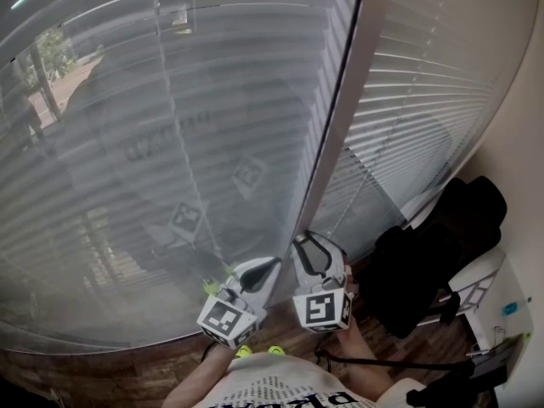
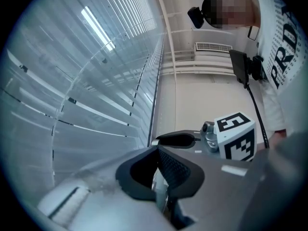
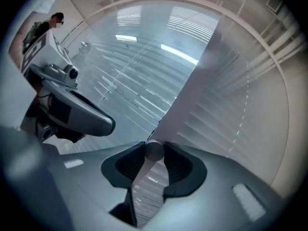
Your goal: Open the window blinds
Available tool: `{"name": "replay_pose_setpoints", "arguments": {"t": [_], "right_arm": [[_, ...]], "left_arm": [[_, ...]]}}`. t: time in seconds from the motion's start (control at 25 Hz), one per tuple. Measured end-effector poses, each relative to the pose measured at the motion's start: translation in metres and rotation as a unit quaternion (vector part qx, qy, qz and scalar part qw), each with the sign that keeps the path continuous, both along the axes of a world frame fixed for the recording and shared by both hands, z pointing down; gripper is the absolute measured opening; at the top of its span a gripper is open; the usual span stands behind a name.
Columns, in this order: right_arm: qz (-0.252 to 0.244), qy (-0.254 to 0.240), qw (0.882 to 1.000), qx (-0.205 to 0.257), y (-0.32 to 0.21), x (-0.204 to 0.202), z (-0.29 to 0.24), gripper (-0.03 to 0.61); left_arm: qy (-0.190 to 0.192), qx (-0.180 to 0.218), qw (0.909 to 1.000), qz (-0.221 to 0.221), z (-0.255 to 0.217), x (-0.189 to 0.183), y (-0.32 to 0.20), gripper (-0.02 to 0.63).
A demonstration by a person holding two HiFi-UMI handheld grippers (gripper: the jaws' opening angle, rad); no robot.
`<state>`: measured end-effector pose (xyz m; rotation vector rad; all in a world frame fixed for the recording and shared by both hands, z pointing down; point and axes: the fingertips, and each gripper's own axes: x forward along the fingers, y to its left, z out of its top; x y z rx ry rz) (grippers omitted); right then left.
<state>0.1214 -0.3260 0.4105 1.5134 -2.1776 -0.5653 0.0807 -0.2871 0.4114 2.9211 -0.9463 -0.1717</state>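
The window blinds (image 1: 170,100) hang closed down over the large pane. Through the slats of this blind I can see trees and a building outside, so I judge that they are already partly turned. The narrower blind on the other side of the frame post (image 1: 340,100) looks whiter and more shut.

The task's thing to handle is the wand (image 3: 153,151), a pale glassy rod. It hangs at the right edge of the large blind, just beside the frame post. The right gripper (image 3: 154,148) has its two pads pressed on the round part of the wand, one pad on each side. This grip makes sense, because a wand turns the slats only when it is rolled about its own length, and for this the pads must not slip.

The left gripper (image 2: 156,153) is just beside the right one, on its left. Its jaws are nearly together, and a thin pale strip (image 2: 159,191) is pinched between them. I take this strip for another part of the same wand, although the view is too close to be sure. I judge that this hand steadies the rod so that it does not swing while the other hand twists.

A dark bag (image 1: 433,253) lies far at the right, well apart from both grippers.
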Motion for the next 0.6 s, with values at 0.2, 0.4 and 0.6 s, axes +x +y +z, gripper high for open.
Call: {"name": "replay_pose_setpoints", "arguments": {"t": [0.2,0.4,0.6], "right_arm": [[0.000,-0.047,0.999,-0.011,-0.0004,0.0018,-0.0019,0.133],[0.000,-0.125,0.992,-0.035,-0.0010,0.0043,-0.0023,0.132],[0.000,-0.186,0.981,-0.051,-0.0018,0.0069,-0.0011,0.132]], "left_arm": [[0.006,0.004,0.9999,0.008,-0.0015,0.0017,0.0008,-0.007],[0.008,0.004,0.9999,0.013,0.0007,0.0021,0.0019,-0.006],[0.006,0.005,0.9999,0.013,0.0030,0.0000,0.0020,-0.006]]}}
